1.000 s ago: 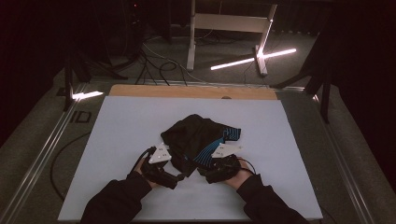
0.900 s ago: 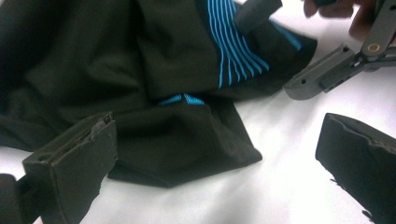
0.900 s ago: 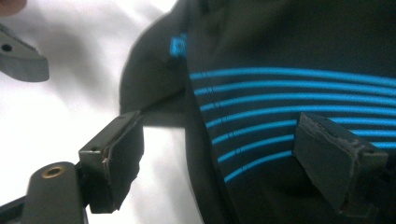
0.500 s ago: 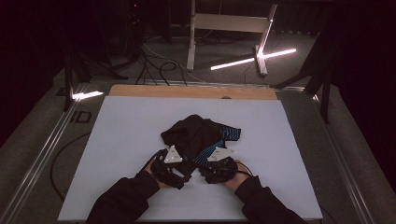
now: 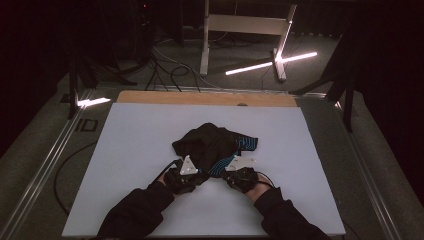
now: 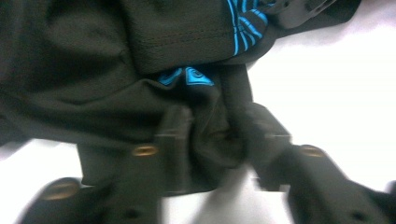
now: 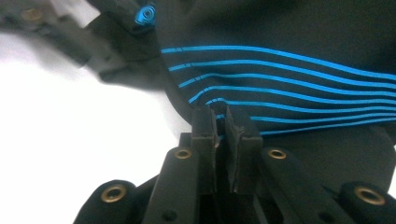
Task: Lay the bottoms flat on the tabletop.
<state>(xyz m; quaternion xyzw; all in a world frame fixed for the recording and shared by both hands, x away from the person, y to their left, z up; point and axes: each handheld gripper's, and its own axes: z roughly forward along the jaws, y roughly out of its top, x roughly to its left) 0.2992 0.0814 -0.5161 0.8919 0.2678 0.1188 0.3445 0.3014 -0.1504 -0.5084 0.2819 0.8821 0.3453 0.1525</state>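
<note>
A black garment (image 5: 210,142) with thin blue stripes lies crumpled on the white table top (image 5: 125,150). In the high view my left gripper (image 5: 196,176) is at the garment's near left edge and my right gripper (image 5: 224,172) is at its near right edge. The left gripper view has my left gripper (image 6: 219,135) with a thick bunched fold of the black garment (image 6: 93,70) squeezed between its jaws. In the right gripper view my right gripper (image 7: 226,123) is shut on the hem of the garment (image 7: 303,37), just below the blue stripes.
A wooden strip (image 5: 205,97) runs along the table's far edge. Beyond it are a metal stand (image 5: 245,30), cables (image 5: 165,65) and bright light bars (image 5: 270,62) on a dark floor. Metal rails (image 5: 45,165) flank the table's left side.
The garment has bunched up smaller and its near edge has drawn in. My left gripper turned in toward the cloth and took hold of it. The right gripper shifted slightly.
</note>
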